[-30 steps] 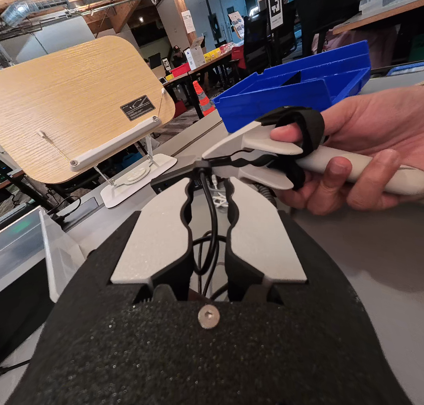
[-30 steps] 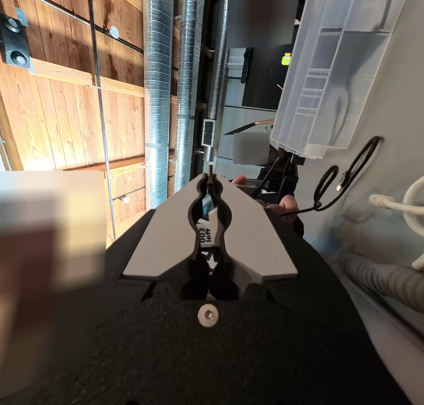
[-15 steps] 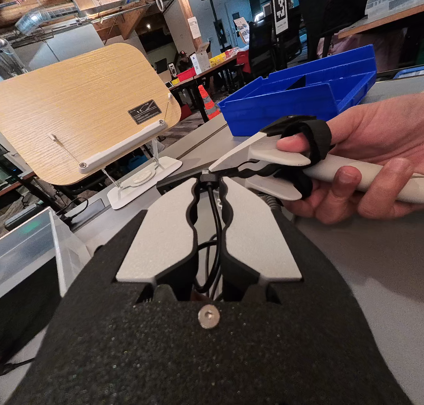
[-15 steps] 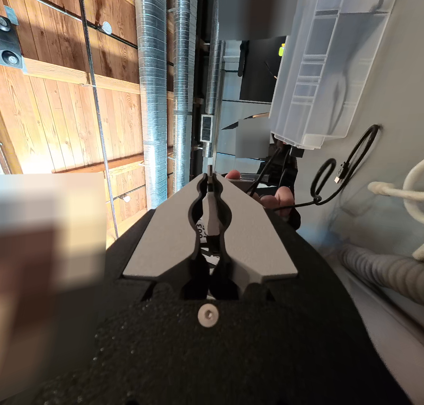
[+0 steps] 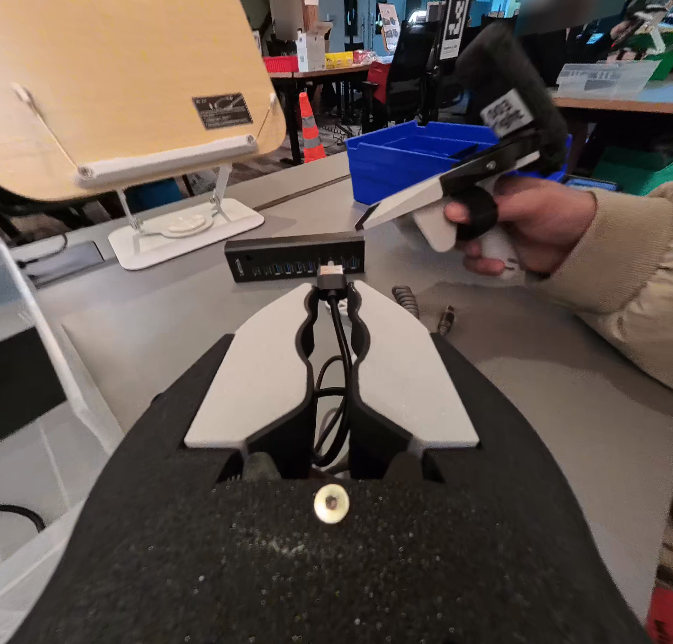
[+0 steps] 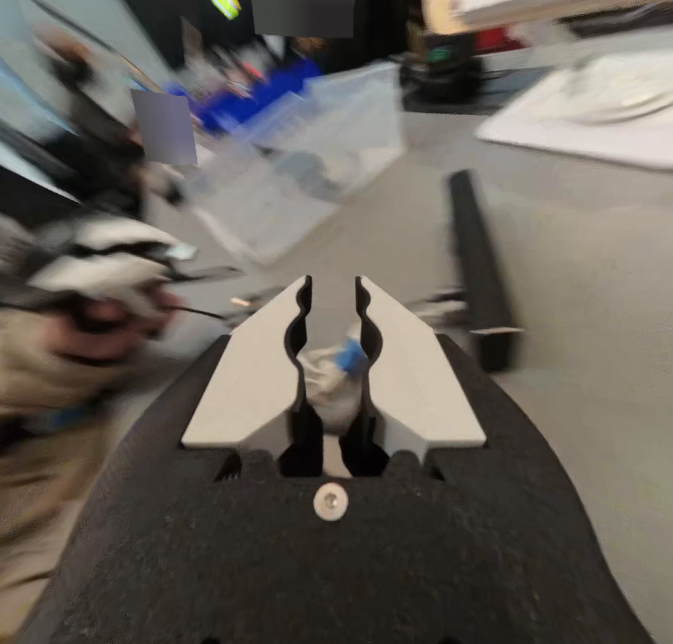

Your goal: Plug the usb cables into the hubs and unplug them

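Observation:
In the left wrist view my left gripper (image 5: 331, 287) is shut on a black USB plug (image 5: 330, 278), whose black cable (image 5: 342, 349) runs back between the fingers. The plug's metal tip is at the port row of the black hub (image 5: 287, 258) on the grey table; I cannot tell whether it is inserted. My right gripper (image 5: 364, 222), held by a hand, hovers above the hub's right end. In the blurred right wrist view the right gripper (image 6: 333, 284) is open and empty above a white cable (image 6: 335, 371), with the hub (image 6: 477, 254) to its right and the left gripper (image 6: 109, 262) at far left.
A wooden book stand (image 5: 138, 80) on a white base (image 5: 185, 229) stands behind the hub. A blue bin (image 5: 408, 160) sits at the back right, a clear plastic box (image 5: 47, 353) at the left. A coiled grey cable (image 5: 404, 298) and a loose plug (image 5: 446, 320) lie right of my left gripper.
My right gripper has opened, let go at the plug, and swung up and right to point down at the table. My left gripper has kept hold of the black plug.

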`<state>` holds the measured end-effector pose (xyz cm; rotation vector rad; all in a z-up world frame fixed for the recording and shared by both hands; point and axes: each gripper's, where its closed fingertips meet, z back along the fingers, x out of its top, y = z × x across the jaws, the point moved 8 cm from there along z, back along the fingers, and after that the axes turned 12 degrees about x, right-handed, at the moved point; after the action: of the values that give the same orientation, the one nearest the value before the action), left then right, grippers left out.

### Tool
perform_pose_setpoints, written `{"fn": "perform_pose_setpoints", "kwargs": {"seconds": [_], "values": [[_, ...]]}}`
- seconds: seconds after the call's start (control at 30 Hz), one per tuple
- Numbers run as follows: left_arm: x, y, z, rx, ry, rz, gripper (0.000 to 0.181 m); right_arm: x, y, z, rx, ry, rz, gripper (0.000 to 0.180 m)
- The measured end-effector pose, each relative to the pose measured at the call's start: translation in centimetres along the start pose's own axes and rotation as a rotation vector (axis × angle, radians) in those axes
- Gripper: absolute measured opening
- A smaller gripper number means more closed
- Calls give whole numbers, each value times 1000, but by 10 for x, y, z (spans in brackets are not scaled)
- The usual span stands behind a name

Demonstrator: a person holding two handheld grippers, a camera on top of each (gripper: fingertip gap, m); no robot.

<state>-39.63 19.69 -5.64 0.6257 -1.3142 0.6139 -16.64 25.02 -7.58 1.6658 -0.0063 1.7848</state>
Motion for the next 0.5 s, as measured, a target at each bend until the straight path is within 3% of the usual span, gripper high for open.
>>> {"fn": "perform_pose_setpoints", "kwargs": {"seconds": [0.07, 0.2, 0.37, 0.5], "values": [[-3, 5, -1, 2, 34, 38, 15, 3, -16, 10, -201, 155, 134, 28], [-8, 9, -3, -9, 100, 84, 15, 12, -29, 9, -322, 452, 109, 55], [-15, 10, -6, -28, 148, 95, 15, 25, -48, -9, -400, 736, 167, 45], [-18, 11, -4, -31, 167, 90, 15, 12, -64, -26, -456, 996, 214, 47]]}}
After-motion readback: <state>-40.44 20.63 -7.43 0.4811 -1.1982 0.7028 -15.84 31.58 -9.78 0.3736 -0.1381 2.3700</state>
